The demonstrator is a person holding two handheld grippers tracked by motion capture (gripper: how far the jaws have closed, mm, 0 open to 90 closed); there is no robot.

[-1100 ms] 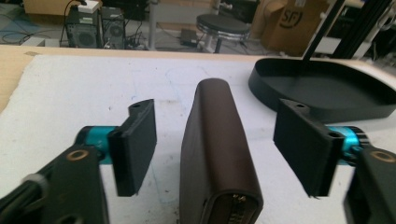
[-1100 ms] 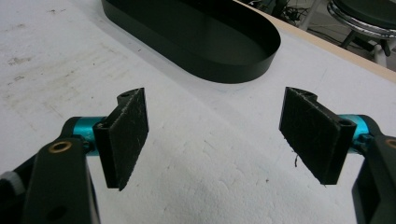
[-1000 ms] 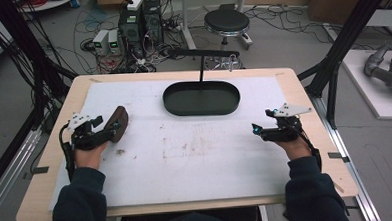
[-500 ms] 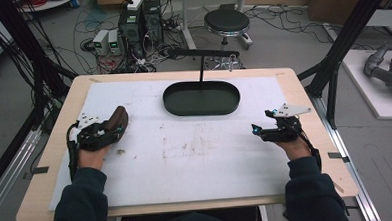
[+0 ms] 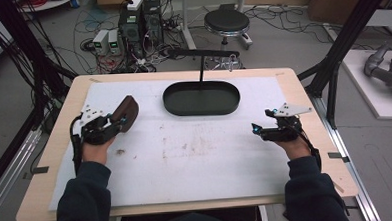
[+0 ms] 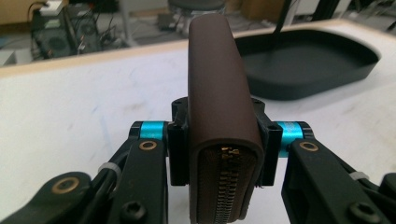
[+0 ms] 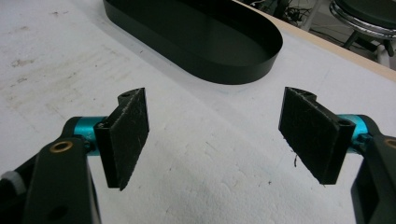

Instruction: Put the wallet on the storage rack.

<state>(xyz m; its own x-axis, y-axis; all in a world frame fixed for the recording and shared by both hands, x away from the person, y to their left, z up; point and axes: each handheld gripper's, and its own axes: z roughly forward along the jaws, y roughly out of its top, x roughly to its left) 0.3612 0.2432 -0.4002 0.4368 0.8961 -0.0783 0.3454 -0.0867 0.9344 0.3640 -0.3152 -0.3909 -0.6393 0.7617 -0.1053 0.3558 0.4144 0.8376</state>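
- Two tongs in my hands: left tongs [image 6: 219,140] have just been closing, now clamped on the brown wallet [image 6: 217,93], held above the bench [image 5: 186,161] left of the black tray [image 5: 201,98].
- Right tongs [image 7: 215,135] stand apart, holding nothing.

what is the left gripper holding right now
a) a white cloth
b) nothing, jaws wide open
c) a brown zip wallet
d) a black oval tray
c: the left gripper has its pads pressed on both sides of the brown zip wallet, with the zipper showing at the near end; the black oval tray sits apart on the table.
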